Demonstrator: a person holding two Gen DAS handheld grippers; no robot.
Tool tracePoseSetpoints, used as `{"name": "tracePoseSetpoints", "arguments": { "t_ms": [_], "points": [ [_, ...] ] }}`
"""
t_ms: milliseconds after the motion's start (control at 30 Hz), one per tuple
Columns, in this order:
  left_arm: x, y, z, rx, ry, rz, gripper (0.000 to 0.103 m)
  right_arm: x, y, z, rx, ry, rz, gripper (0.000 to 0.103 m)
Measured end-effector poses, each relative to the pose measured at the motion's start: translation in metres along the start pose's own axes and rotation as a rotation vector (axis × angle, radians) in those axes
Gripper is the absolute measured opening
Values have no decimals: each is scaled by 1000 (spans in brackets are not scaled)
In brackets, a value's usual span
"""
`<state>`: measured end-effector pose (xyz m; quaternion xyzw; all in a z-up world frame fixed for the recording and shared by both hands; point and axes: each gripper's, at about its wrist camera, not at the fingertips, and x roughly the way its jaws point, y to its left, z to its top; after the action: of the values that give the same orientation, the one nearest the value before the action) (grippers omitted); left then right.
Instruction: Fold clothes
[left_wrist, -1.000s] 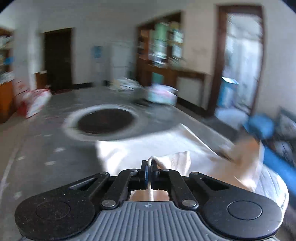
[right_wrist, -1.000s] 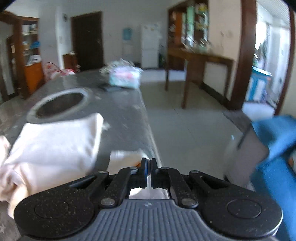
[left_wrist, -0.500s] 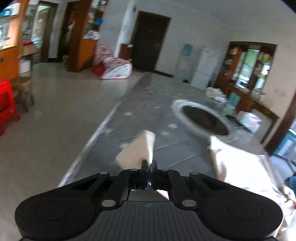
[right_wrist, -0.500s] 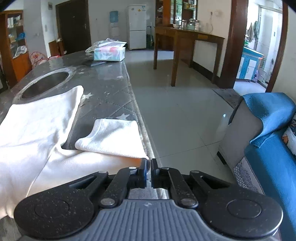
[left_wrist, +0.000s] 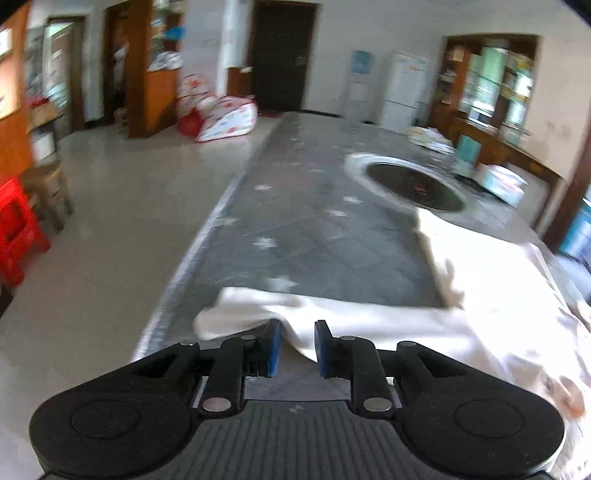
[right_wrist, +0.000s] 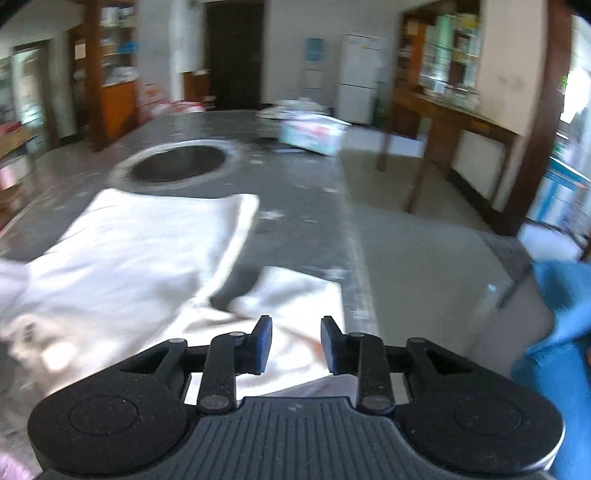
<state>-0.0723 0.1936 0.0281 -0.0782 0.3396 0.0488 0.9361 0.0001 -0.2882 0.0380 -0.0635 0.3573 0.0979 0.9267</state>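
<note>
Left gripper (left_wrist: 297, 349): my fingers stand parted with a clear gap, nothing pinched; a cream fold runs between the blue pads.
Right gripper (right_wrist: 296, 345): fingers wide apart too, holding nothing, hanging over cloth at the table's right edge.
Cream garment (left_wrist: 491, 295): spread flat across the near end of the table, one sleeve reaching toward the left edge right in front of my left fingers.
Right sleeve (right_wrist: 295, 299): lying folded by the right edge, just ahead of my right fingers.
Table (left_wrist: 314, 206): grey quilted cover with pale stars, long, running away from me.
Round inset (left_wrist: 413, 182): dark disc with a pale ring, mid-table, just beyond the garment's far hem.
Tissue pack (right_wrist: 314, 133): near the far right edge, past the disc, blurred.
Blue sofa (right_wrist: 554, 332): close off the right side of the table.
Red stool (left_wrist: 16, 229): on the floor, well off the left edge.
White fridge (right_wrist: 358, 77): against the far wall.
</note>
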Motion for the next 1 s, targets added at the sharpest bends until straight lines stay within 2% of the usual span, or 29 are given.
{"name": "tracePoseSetpoints", "arguments": {
  "t_ms": [67, 267, 367, 467, 533, 633, 833, 867, 900, 1000],
  "points": [
    [-10, -21, -5, 67, -4, -65, 22, -6, 13, 2, -43, 2, 67, 30],
    [-32, -93, -30, 286, 17, -351, 20, -16, 61, -4, -165, 21, 251, 30],
    [-29, -121, -41, 341, 53, -412, 20, -18, 85, -12, -225, 45, 321, 30],
    [-22, -138, -49, 360, 89, -431, 21, -19, 104, -21, -276, 69, 368, 30],
    [-15, -145, -52, 379, 92, -394, 21, -20, 113, -27, -306, 81, 390, 30],
    [-5, -149, -51, 359, 113, -380, 23, -22, 126, -32, -346, 88, 408, 30],
    [13, -157, -53, 346, 150, -341, 23, -16, 141, -39, -389, 92, 404, 30],
    [14, -158, -53, 347, 152, -343, 20, -14, 143, -40, -394, 95, 399, 30],
    [15, -159, -54, 347, 154, -346, 8, -12, 144, -41, -401, 96, 389, 30],
    [15, -157, -51, 328, 154, -355, 4, -8, 146, -43, -416, 92, 373, 27]
  ]
}}
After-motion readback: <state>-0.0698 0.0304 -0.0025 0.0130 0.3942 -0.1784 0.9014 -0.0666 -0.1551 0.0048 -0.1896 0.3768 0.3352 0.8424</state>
